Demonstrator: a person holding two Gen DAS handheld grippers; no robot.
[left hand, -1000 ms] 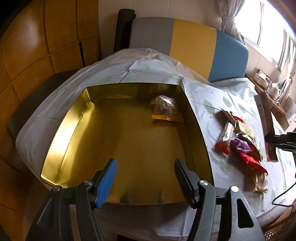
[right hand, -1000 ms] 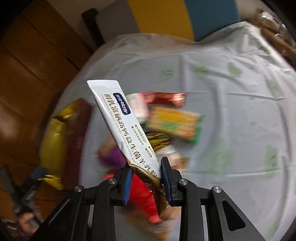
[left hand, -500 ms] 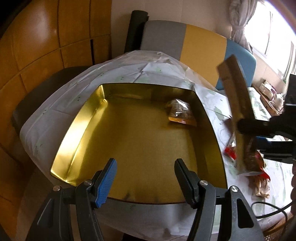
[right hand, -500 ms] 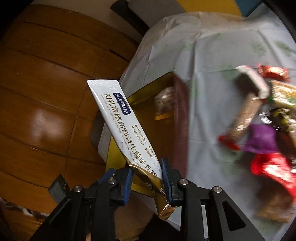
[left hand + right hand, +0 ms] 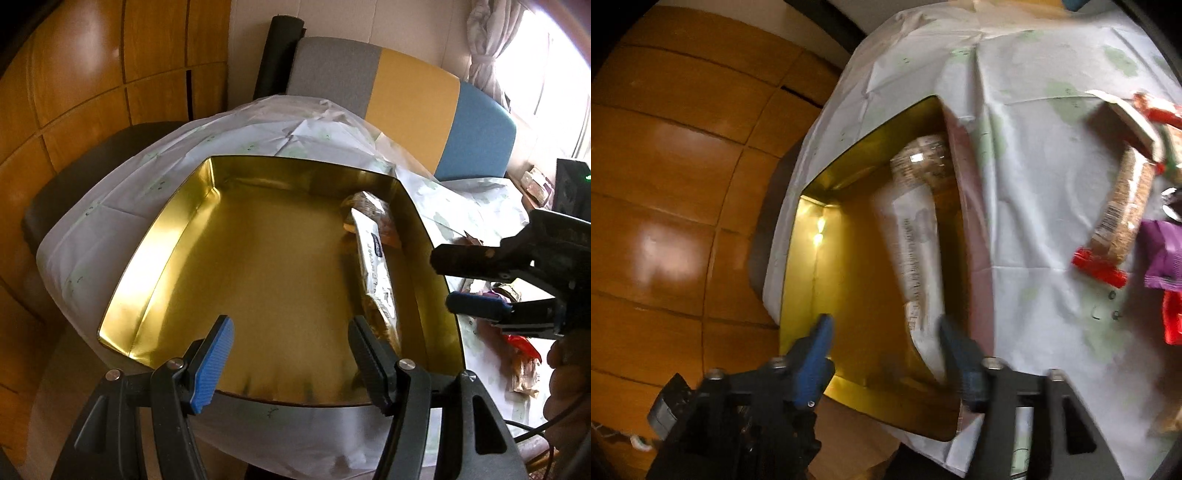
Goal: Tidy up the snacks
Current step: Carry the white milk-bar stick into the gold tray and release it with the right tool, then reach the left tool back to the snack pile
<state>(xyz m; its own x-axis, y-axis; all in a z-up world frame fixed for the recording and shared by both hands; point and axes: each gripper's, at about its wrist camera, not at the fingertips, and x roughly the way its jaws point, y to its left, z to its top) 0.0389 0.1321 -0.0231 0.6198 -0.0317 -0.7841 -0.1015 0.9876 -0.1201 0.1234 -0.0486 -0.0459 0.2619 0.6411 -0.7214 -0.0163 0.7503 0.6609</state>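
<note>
I take the gold tin (image 5: 155,258) as my landmark: it sits on the cloth-covered surface (image 5: 122,206) with its near rim close to the surface's near edge. Most of the tin's floor is bare, leaving broad open room across its middle and left side. Along the tin's right wall lies the long white packet (image 5: 375,269), its far end overlapping a clear-wrapped snack (image 5: 364,203) in the tin's far right corner. My left hand-held gripper (image 5: 291,350) hangs over the tin's near rim, tilted down toward the floor of the tin, jaws wide with nothing between them. My right hand-held gripper (image 5: 886,343) is over the tin's near right part, also angled down; its jaws have just been opening and now stand apart, and the white packet (image 5: 916,258) lies below them inside the tin, looking blurred, with its near end beside the right finger (image 5: 955,347); I cannot tell if they touch. In the left view that gripper (image 5: 448,280) reaches in sideways just over the tin's right wall. To the right of the tin, well clear of it, the remaining snacks (image 5: 1123,210) lie in a loose pile on the cloth.
</note>
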